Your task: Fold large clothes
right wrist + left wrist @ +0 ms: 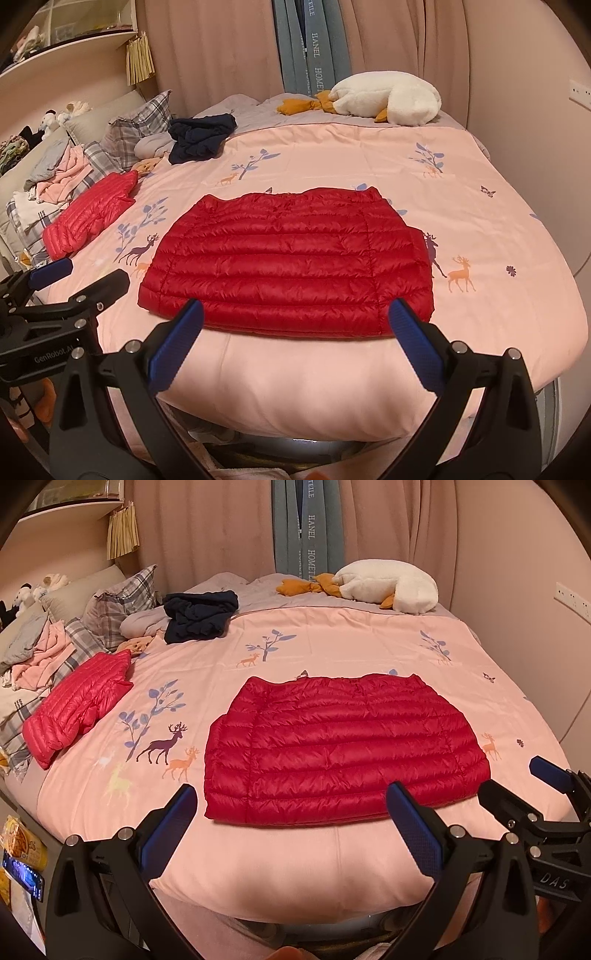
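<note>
A red quilted down jacket (343, 749) lies flat on the pink bed cover, folded into a wide rectangle; it also shows in the right wrist view (288, 266). My left gripper (291, 797) is open and empty, held above the bed's near edge in front of the jacket's hem. My right gripper (295, 310) is open and empty, also just short of the hem. The right gripper (517, 779) shows at the right of the left wrist view. The left gripper (79, 275) shows at the left of the right wrist view.
A second, lighter red down jacket (77, 709) lies folded at the left by the pillows (122, 602). A dark navy garment (199, 614) lies crumpled at the back. A white goose plush (388, 587) lies at the far edge. Curtains hang behind the bed.
</note>
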Demonstrator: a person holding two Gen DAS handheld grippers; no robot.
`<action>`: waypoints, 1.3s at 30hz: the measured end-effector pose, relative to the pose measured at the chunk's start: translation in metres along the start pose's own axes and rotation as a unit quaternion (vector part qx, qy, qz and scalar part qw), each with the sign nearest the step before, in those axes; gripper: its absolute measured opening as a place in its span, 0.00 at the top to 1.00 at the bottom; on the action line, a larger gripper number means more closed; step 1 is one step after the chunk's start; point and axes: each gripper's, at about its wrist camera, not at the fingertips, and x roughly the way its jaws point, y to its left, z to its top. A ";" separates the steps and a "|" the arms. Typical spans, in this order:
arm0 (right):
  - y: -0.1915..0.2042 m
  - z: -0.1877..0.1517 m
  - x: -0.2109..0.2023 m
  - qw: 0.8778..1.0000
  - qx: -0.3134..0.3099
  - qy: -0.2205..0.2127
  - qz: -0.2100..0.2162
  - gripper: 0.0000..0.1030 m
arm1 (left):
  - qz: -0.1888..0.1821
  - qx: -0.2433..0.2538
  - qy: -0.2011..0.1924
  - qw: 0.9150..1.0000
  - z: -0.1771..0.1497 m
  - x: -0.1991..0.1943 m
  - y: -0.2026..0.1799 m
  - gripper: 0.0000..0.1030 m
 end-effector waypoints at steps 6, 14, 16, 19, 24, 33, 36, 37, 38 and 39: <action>0.000 0.000 0.001 1.000 -0.001 0.000 0.001 0.02 | 0.003 0.002 -0.001 1.000 0.000 0.001 -0.002 0.01; 0.002 -0.001 0.003 1.000 -0.002 0.001 0.001 0.02 | 0.002 0.002 0.001 1.000 -0.001 0.001 -0.001 0.01; 0.002 -0.001 0.003 1.000 -0.002 0.001 0.001 0.02 | 0.002 0.003 0.001 1.000 0.000 0.001 -0.001 0.01; 0.002 -0.001 0.003 1.000 -0.002 0.001 0.001 0.02 | 0.001 0.003 0.001 1.000 0.000 0.001 0.000 0.01; 0.002 -0.001 0.003 1.000 -0.002 0.002 -0.001 0.02 | -0.001 0.005 0.004 1.000 0.000 0.002 -0.001 0.01; 0.003 -0.001 0.003 1.000 -0.003 0.001 0.004 0.02 | 0.000 0.006 0.005 1.000 0.000 0.003 -0.002 0.01; 0.004 -0.001 0.004 1.000 -0.003 0.001 0.004 0.02 | -0.001 0.007 0.006 1.000 0.000 0.003 -0.003 0.01; 0.004 -0.001 0.003 1.000 -0.003 0.001 0.004 0.02 | -0.001 0.007 0.006 1.000 -0.001 0.002 -0.003 0.01; 0.004 -0.001 0.003 1.000 -0.003 0.001 0.004 0.02 | -0.002 0.007 0.006 1.000 -0.001 0.002 -0.003 0.01; 0.004 -0.001 0.003 1.000 -0.003 0.001 0.004 0.02 | -0.003 0.007 0.006 1.000 -0.001 0.002 -0.003 0.01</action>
